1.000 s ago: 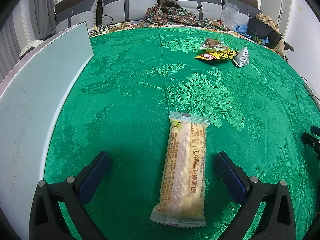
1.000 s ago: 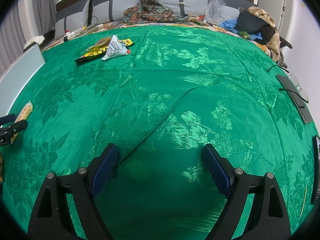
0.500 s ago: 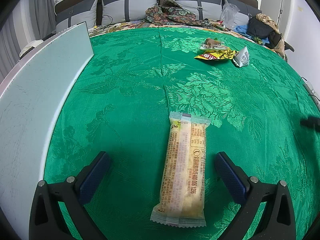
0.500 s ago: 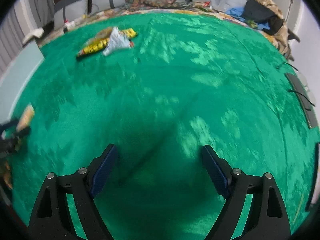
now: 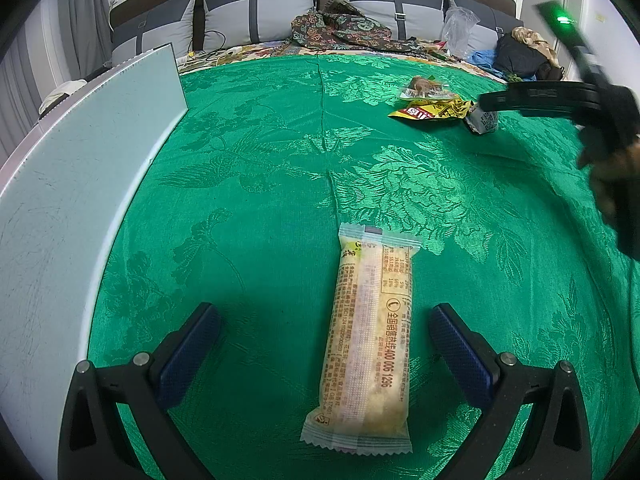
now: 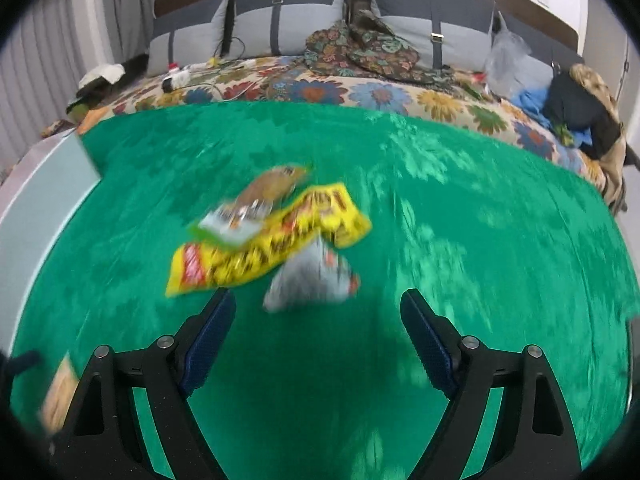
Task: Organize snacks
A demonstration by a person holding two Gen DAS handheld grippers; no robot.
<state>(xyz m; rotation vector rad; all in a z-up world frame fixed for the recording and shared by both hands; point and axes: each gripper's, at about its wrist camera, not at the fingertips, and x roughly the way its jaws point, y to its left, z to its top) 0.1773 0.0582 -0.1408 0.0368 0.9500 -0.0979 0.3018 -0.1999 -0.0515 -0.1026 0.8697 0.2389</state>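
A long beige snack bar (image 5: pixel 370 340) lies on the green bedspread (image 5: pixel 280 184) between the fingers of my open, empty left gripper (image 5: pixel 326 340). My right gripper (image 6: pixel 318 334) is open and empty, hovering just short of a pile of snacks: a yellow packet (image 6: pixel 264 250), a grey-white packet (image 6: pixel 310 278) and a brown-and-white packet (image 6: pixel 256 200). The right wrist view is blurred. In the left wrist view the same pile (image 5: pixel 436 108) lies far right, with the right gripper (image 5: pixel 560 96) above it. The beige bar also shows at the lower left of the right wrist view (image 6: pixel 60 392).
A pale grey-green board (image 5: pixel 72 184) runs along the left side of the bedspread. Pillows (image 6: pixel 248 28), patterned cloth (image 6: pixel 360 48), a plastic bag (image 6: pixel 508 60) and dark clothes (image 6: pixel 576 100) lie at the head of the bed.
My right gripper has swept forward and left across the bedspread to the snack pile, and it now appears in the left wrist view. The left gripper and beige bar have not moved.
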